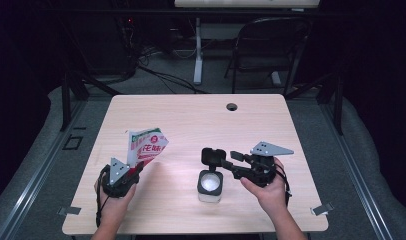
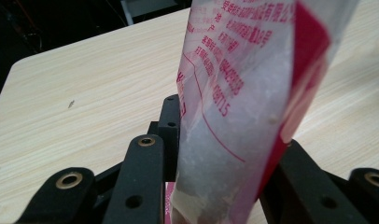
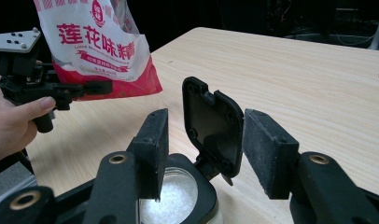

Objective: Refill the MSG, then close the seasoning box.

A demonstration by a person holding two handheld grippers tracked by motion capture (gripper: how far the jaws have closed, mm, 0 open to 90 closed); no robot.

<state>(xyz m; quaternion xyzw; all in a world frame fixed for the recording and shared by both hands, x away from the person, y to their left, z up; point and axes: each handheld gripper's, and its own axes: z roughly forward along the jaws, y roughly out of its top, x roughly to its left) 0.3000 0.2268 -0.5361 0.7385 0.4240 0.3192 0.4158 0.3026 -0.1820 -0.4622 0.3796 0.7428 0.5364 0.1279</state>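
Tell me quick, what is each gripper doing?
Left gripper: shut on the bag.
Right gripper: open, jaws either side of the jar's lid.

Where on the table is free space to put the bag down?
The table is bare behind the bag and the jar, up to the cable hole, and between the two. It is crowded near the jar's open lid, at the right gripper.

The red-and-white bag point(image 3: 96, 46) carries large red characters, 莲花味精, on its white front, with a small line of Latin lettering beneath, too fine to read. In the left gripper view its back shows rows of red print with digits, too blurred to read surely.
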